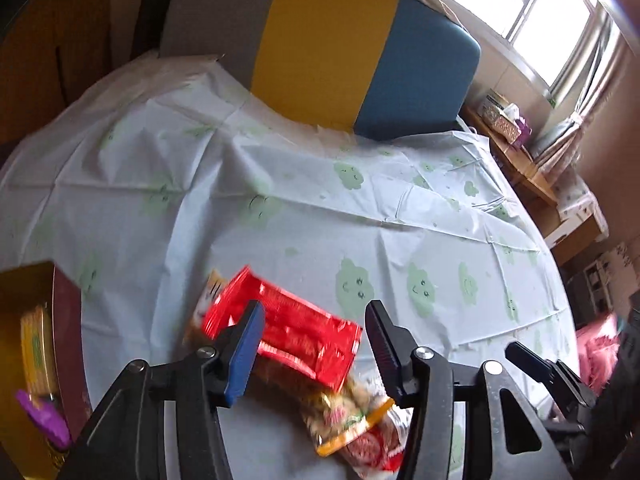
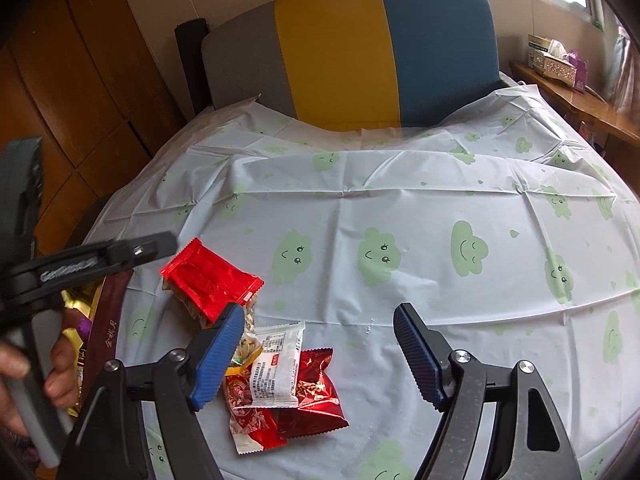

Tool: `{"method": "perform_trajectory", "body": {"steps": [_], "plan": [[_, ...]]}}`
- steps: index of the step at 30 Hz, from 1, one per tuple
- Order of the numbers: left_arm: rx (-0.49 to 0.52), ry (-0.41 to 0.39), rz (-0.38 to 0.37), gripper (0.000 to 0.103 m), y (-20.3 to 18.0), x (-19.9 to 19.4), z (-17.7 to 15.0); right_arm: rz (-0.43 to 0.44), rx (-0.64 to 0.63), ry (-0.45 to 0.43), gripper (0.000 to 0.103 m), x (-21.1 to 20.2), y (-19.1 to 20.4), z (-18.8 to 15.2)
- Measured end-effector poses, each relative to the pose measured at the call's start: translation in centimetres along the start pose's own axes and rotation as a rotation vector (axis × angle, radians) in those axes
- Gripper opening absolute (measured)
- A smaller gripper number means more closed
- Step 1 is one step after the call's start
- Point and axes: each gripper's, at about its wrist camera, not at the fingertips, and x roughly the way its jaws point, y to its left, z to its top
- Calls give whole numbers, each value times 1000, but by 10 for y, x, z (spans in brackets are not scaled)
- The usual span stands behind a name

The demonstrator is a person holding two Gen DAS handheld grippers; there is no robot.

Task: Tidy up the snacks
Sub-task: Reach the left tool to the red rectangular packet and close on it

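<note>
A small pile of snack packets lies on the cloud-print tablecloth (image 2: 400,208). A bright red packet (image 1: 292,336) (image 2: 210,278) lies on top of a clear nut packet (image 1: 352,416). A white packet (image 2: 278,364) and a dark red packet (image 2: 316,396) lie beside them. My left gripper (image 1: 316,344) is open, its jaws on either side of the red packet, just above it. My right gripper (image 2: 320,352) is open and empty over the white and dark red packets. The left gripper (image 2: 120,254) also shows in the right wrist view, held by a hand.
A dark red box (image 1: 66,336) (image 2: 106,332) with gold and purple snacks stands at the table's left edge. A grey, yellow and blue chair back (image 2: 360,52) is behind the table. A wooden sideboard with tissue boxes (image 2: 556,62) is at the right.
</note>
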Motion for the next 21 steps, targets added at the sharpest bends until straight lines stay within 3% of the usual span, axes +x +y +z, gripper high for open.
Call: {"method": "perform_trajectory", "body": {"steps": [11, 15, 21], "plan": [[177, 124, 84, 53, -20, 73, 13, -29, 51, -8, 78, 0, -15, 6], [202, 168, 4, 53, -18, 75, 1, -38, 54, 0, 78, 2, -16, 6], [380, 170, -76, 53, -22, 48, -43, -55, 28, 18, 78, 6, -13, 4]]}}
